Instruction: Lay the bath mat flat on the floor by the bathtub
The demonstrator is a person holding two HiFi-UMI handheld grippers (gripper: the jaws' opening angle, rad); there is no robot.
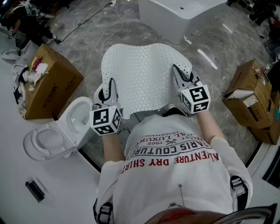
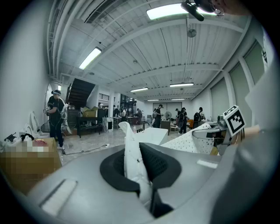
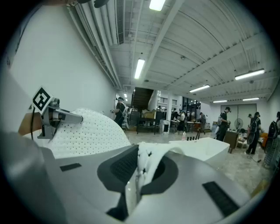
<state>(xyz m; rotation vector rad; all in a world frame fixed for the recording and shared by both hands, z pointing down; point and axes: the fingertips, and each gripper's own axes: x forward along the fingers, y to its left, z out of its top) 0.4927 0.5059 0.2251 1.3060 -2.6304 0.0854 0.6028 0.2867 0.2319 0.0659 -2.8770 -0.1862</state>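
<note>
Where the bath mat (image 1: 140, 74) is: held up and spread between both grippers, over the floor (image 1: 218, 52), its far edge toward the bathtub (image 1: 183, 11).
Left gripper (image 1: 111, 85): clamped on the mat's left edge, a white fold pinched between the jaws.
Right gripper (image 1: 177, 72): clamped on the mat's right edge.
Toilet (image 1: 65, 129): lid up, beside the left gripper.
Cardboard box (image 1: 52, 83): floor's left side.

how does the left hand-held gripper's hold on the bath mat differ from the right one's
The left hand-held gripper pinches the bath mat at its left edge, the right hand-held gripper at its right edge. The right reaches farther forward than the left. Both are shut on the mat, spread between them.
</note>
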